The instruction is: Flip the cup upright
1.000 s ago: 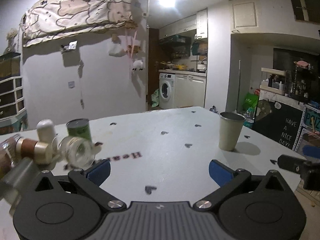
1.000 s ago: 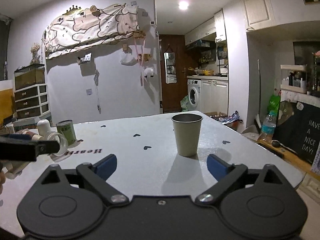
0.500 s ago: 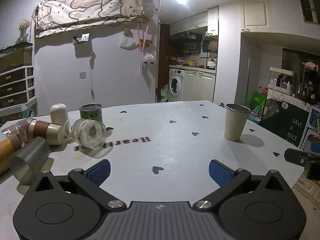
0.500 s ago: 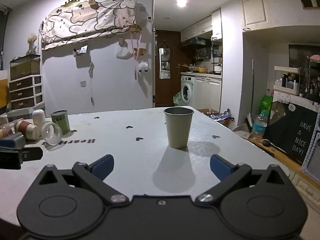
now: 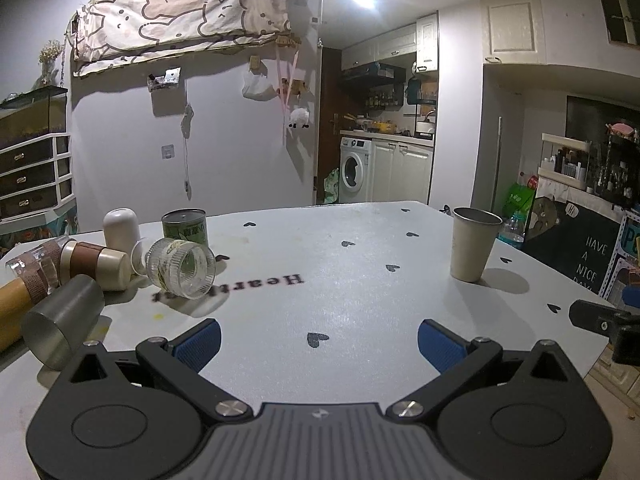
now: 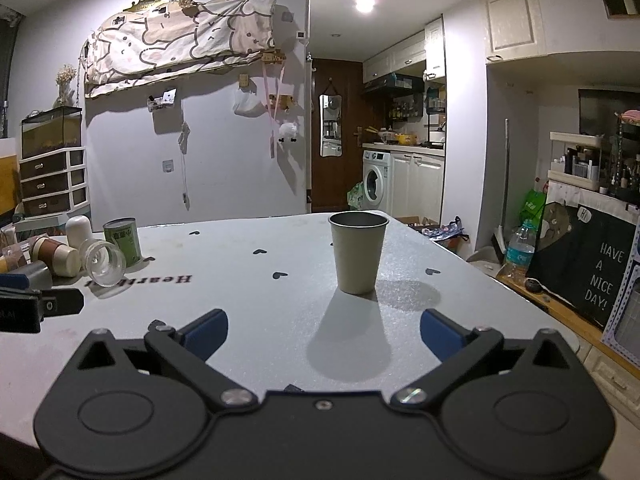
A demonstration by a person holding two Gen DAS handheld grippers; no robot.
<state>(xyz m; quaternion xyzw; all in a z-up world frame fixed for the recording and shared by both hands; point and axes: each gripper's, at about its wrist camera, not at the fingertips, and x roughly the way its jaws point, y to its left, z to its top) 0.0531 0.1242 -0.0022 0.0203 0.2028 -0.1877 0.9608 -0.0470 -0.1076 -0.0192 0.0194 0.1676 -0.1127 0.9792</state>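
Note:
A beige metal cup stands upright on the white table, mouth up; it also shows in the left wrist view at the right. My right gripper is open and empty, a short way in front of this cup. My left gripper is open and empty, over the table's middle. Several cups lie on their sides at the left: a clear ribbed glass, a grey metal cup and a brown paper cup.
A green can and a white rounded container stand upright behind the fallen cups. The right gripper's body shows at the left view's right edge. The table's right edge drops to a dark "HAVE A NICE DAY" board and a water bottle.
My left gripper has drawn back and swung right, so the fallen cups sit farther off at the left. My right gripper has backed slightly away from the upright cup. Nothing was grasped.

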